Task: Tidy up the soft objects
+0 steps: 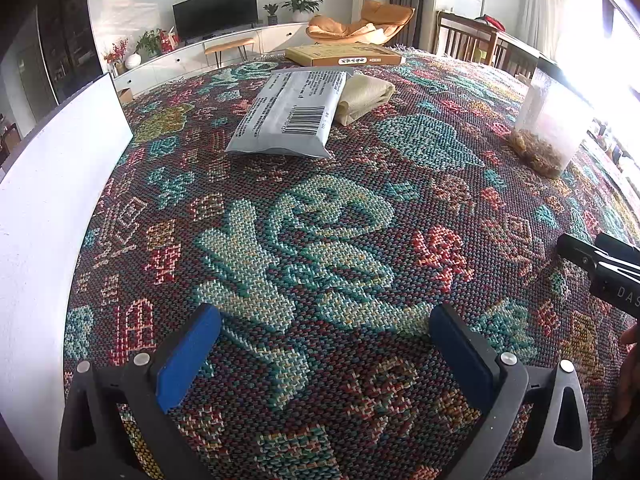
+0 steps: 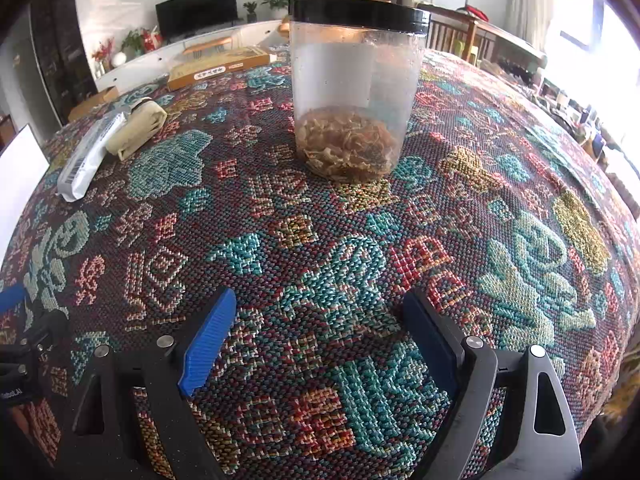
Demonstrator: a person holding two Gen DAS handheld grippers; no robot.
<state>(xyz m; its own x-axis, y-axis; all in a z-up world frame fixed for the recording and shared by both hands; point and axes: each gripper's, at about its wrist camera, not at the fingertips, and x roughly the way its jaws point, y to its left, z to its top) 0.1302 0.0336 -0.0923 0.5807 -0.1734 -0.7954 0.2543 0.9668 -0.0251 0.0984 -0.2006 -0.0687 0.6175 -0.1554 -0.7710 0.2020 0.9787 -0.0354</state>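
Observation:
A grey soft packet (image 1: 288,114) with a barcode lies on the woven patterned cloth (image 1: 320,240), well ahead of my left gripper (image 1: 324,344), which is open and empty. A folded beige cloth (image 1: 364,98) rests against the packet's right side. In the right wrist view the same packet (image 2: 86,158) and beige cloth (image 2: 138,126) lie far to the left. My right gripper (image 2: 320,332) is open with nothing between its blue pads, low over the cloth, facing a clear jar (image 2: 352,92).
The jar (image 1: 550,120) has a black lid and brown dried pieces at its bottom. A flat yellow box (image 1: 344,56) lies at the table's far edge. A white board (image 1: 60,184) stands along the left side. The other gripper's body (image 1: 608,268) shows at right.

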